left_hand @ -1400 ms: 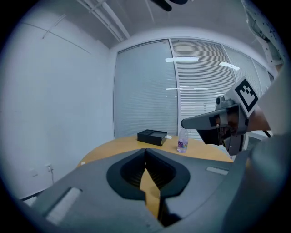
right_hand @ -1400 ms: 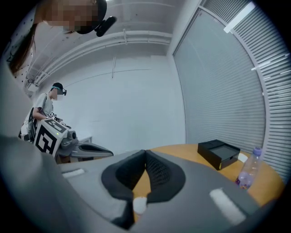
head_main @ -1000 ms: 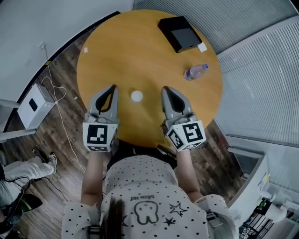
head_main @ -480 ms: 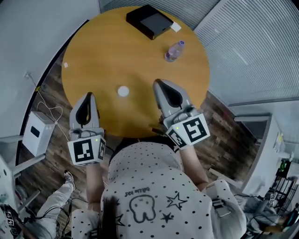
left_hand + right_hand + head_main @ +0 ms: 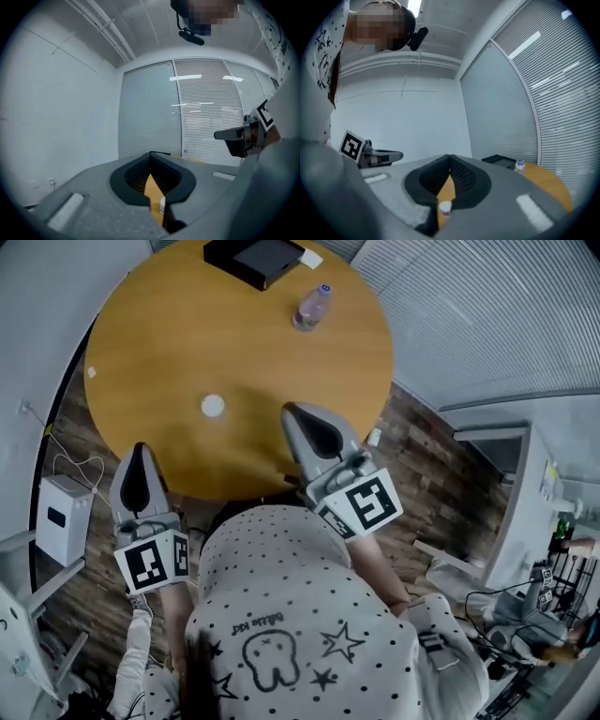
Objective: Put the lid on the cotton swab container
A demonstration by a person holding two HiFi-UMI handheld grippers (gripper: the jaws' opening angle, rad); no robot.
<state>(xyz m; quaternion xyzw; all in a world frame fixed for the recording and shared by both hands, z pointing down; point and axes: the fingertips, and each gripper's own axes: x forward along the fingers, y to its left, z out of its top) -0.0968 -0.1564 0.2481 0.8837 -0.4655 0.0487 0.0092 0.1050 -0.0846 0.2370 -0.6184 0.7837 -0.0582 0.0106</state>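
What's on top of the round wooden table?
A black box, a plastic bottle and a small white round container sit on the table. The right hand-held gripper covers part of the near edge, so anything under it is hidden.

The cotton swab container (image 5: 213, 406) stands on the round table (image 5: 169, 343), toward its near side. It is between the left gripper (image 5: 139, 450), at the table's near-left edge, and the right gripper (image 5: 289, 411), over the near-right part. Well behind, at the far edge, lies a flat box (image 5: 253, 257) — a bottle (image 5: 311, 307) stands just right of it, slightly nearer. A small unit (image 5: 61, 512) sits on the floor, left of the table.
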